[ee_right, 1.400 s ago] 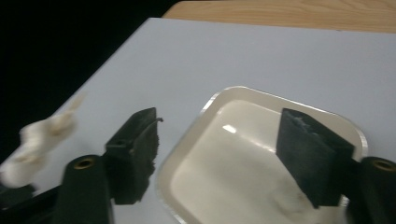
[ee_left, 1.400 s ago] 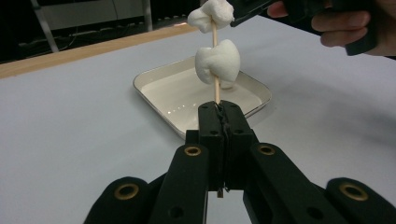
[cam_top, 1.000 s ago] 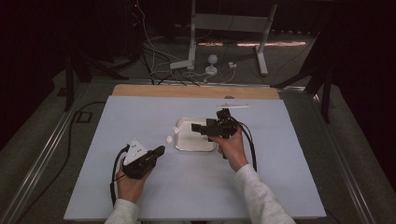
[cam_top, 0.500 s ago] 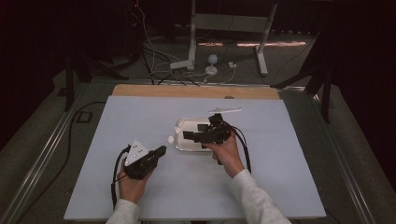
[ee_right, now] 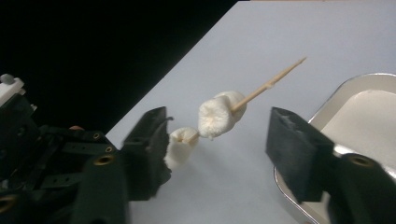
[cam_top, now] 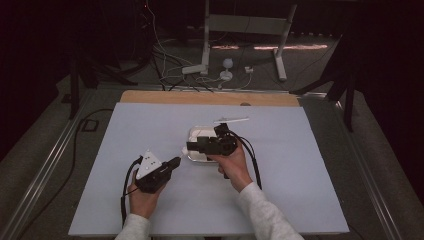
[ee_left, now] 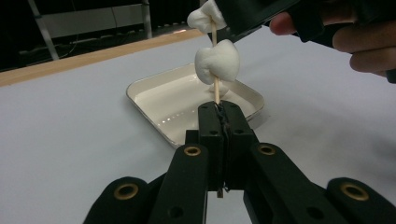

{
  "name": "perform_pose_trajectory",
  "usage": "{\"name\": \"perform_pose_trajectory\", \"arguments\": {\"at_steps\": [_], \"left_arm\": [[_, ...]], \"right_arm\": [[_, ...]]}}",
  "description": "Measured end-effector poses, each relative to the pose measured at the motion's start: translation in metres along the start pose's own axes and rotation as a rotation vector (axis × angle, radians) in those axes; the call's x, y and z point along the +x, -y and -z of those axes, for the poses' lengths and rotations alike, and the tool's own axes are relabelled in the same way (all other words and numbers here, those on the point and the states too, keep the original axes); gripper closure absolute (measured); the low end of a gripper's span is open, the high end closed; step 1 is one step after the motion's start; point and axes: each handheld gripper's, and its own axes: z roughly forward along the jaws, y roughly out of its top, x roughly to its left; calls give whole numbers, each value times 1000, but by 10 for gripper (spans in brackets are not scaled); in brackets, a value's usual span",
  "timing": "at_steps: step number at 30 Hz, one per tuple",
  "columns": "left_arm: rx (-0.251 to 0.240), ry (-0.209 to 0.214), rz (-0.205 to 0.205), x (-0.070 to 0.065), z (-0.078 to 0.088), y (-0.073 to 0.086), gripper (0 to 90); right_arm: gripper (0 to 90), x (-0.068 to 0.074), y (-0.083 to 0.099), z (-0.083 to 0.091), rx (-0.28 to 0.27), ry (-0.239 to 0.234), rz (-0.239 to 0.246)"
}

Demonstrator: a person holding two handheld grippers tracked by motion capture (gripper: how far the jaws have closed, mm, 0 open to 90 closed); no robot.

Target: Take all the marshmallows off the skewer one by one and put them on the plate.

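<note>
My left gripper (cam_top: 176,161) sat near the front edge of the sheet (cam_top: 125,135), left of centre, jaws clamped tight on the blunt end of the skewer (ee_left: 215,91). Skewer ran up and away from the jaws toward the tray (ee_left: 154,98). In the left gripper view two marshmallows (ee_left: 217,60) were threaded on it: one mid-stick, one higher, touching my right gripper.

Tray sat near the middle of the sheet, just right of the left gripper, glossy white inside; a third white lump seemed to lie in it behind the skewer, partly hidden.

My right gripper (cam_top: 192,146) hung over the tray's left rim, pointing left toward the skewer. Its jaws had just been closing, not fully: in the right gripper view there was a clear gap, with skewer and marshmallows (ee_right: 217,116) between the pads. One marshmallow touched the left pad; the right pad was clear of everything. Skewer's bare sharp tip (ee_right: 299,61) stuck out past them.

A thin white stick (cam_top: 231,120) lay just behind the tray.
</note>
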Motion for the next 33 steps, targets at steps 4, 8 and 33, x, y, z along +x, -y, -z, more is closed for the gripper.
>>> {"name": "perform_pose_trajectory", "arguments": {"at_steps": [4, 8, 33], "left_arm": [[2, 3, -3, -1, -1, 0, 897], [-1, 12, -8, -2, -2, 0, 897], [-51, 43, -19, -4, 1, -1, 900]], "right_arm": [[543, -3, 0, -2, 11, -40, -77], [677, -5, 0, -2, -4, -68, -138], [807, 2, -6, 9, -96, -35, -114]]}}
